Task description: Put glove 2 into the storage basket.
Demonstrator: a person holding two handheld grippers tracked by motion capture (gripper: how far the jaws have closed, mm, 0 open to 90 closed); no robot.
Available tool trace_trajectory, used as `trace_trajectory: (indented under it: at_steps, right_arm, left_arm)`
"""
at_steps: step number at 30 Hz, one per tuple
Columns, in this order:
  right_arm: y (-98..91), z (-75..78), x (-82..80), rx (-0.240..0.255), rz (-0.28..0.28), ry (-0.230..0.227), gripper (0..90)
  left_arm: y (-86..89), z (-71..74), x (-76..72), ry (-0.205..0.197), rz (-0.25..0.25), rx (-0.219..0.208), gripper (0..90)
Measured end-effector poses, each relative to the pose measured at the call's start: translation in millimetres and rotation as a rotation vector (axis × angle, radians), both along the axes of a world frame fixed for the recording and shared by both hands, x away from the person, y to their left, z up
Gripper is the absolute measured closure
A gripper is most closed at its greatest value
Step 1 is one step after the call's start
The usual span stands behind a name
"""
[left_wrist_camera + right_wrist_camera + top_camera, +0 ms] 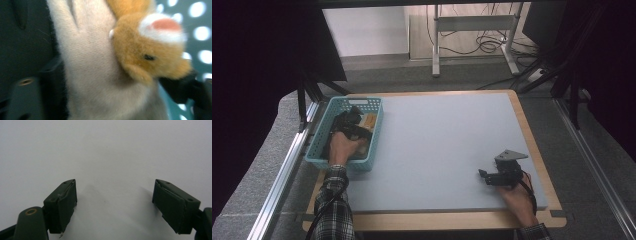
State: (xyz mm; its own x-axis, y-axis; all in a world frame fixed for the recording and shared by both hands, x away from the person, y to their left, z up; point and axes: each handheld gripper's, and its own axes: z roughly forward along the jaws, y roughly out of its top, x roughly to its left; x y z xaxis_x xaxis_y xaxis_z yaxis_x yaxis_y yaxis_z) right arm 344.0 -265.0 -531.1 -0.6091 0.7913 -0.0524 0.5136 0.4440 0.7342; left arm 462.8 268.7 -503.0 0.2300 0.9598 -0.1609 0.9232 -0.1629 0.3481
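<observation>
Tan-and-cream plush toy point(105, 65): lies between left gripper's point(353, 124) released jaws, deposited inside turquoise plastic basket point(323, 131); right gripper point(115, 205) idle, open.

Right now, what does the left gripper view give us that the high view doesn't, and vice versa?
Left gripper view: the plush toy close up, with cream body, orange head, black eye and pink-and-white ear, lying between the left gripper's black jaws, which stand apart on either side.

High view: the whole layout. The left gripper reaches into the teal basket at the table's left; the right gripper, open, rests on the grey mat.

Both: the toy, the perforated teal basket wall and the left gripper.
</observation>
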Motion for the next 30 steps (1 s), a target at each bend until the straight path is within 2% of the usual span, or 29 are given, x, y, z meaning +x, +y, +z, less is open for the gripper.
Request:
trace_trajectory:
  at_steps: [3,6,9,12,16,22,25,30]
  right_arm:
    - [0.0,0.0,-0.1,-0.001,0.0,-0.001,19.3]
    - [0.0,0.0,-0.1,-0.001,0.0,0.0,19.3]
    - [0.0,0.0,0.0,-0.001,0.0,0.0,19.3]
    - [0.1,0.0,-0.1,-0.001,0.0,0.0,19.3]
    - [0.1,0.0,-0.1,-0.001,0.0,-0.001,19.3]
    - [0.1,0.0,-0.1,-0.001,0.0,0.0,19.3]
    - [0.1,0.0,-0.2,-0.001,-0.001,0.001,19.3]
    - [0.1,0.0,-0.1,-0.001,0.0,0.0,19.3]
  left_arm:
    - [2.7,11.2,-3.9,-0.039,-0.008,-0.026,7.9]
    - [7.2,21.7,-8.0,-0.069,-0.006,-0.055,6.2]
    - [11.1,31.6,-13.4,-0.117,0.003,-0.071,6.2]
    - [12.7,39.6,-19.0,-0.162,-0.004,-0.078,7.3]
    - [7.8,46.1,-25.2,-0.217,-0.026,-0.065,8.0]
    - [-2.3,53.1,-32.7,-0.271,-0.077,-0.069,6.9]
    - [-6.3,56.1,-36.9,-0.298,-0.092,-0.088,6.3]
    - [-11.6,59.1,-43.5,-0.322,-0.113,-0.082,4.8]
